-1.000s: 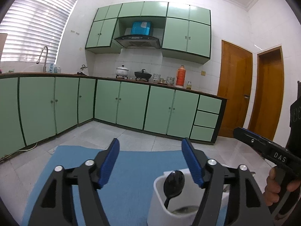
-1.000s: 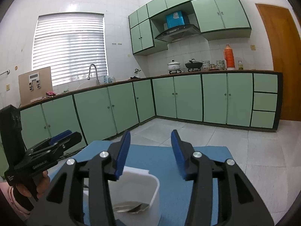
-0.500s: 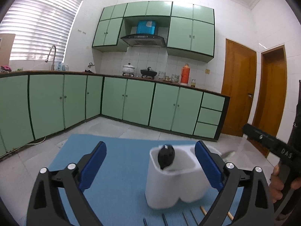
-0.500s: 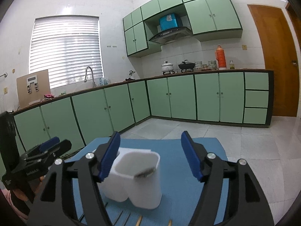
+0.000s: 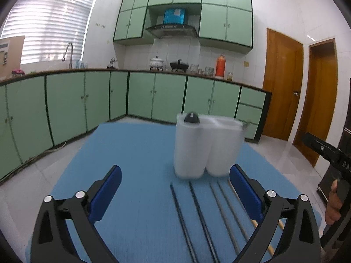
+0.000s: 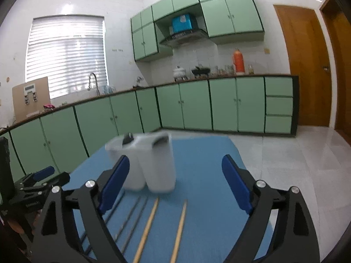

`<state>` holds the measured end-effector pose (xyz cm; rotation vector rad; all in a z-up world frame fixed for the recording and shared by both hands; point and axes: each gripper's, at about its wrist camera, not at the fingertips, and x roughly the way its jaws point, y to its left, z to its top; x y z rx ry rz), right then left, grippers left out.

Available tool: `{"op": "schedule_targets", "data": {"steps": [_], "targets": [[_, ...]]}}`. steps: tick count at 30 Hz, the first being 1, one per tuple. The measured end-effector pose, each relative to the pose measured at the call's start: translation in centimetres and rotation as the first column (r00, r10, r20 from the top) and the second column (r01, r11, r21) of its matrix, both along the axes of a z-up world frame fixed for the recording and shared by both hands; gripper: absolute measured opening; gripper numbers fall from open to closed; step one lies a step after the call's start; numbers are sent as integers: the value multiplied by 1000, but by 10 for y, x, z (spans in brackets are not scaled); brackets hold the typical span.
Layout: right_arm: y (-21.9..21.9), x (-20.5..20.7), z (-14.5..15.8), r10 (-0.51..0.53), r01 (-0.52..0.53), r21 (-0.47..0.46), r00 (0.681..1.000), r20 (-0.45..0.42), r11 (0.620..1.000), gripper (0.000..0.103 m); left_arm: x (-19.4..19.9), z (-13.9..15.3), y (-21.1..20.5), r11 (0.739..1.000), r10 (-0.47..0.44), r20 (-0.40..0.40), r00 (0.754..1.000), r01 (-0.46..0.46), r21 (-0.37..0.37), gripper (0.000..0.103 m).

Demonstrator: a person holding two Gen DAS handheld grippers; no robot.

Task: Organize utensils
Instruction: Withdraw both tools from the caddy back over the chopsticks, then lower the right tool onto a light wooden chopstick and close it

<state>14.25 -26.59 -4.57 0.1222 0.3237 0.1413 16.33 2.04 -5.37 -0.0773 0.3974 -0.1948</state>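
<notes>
White holder (image 5: 206,146) beyond chopsticks (image 5: 197,214)

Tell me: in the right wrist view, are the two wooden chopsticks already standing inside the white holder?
No: both wooden chopsticks lie flat on the blue mat, in front of the white holder.

Bright daylight through the window blinds (image 6: 65,54); fisheye-curved edges; nearby objects motion-blurred.

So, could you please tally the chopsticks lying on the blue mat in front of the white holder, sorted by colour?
Black chopsticks: 2
Grey metal chopsticks: 2
Wooden chopsticks: 2
Total: 6
</notes>
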Motion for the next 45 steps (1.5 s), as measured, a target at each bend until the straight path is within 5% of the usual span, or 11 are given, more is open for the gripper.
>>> {"op": "schedule_targets", "data": {"steps": [17,33,45], "targets": [[12,-88,-83,-28,16,-52,969,-246,999,81,-83,-50,-3,995,39,-155,987,-24,98,97],[15,-117,-105,20,-32,-37,956,-293,999,36,-118,-64,-10,995,56,-193,980,-37,97,97],[19,-110,-107,19,-38,-57,955,-295,998,15,-117,-69,-9,992,105,-203,974,-86,97,97]]}}
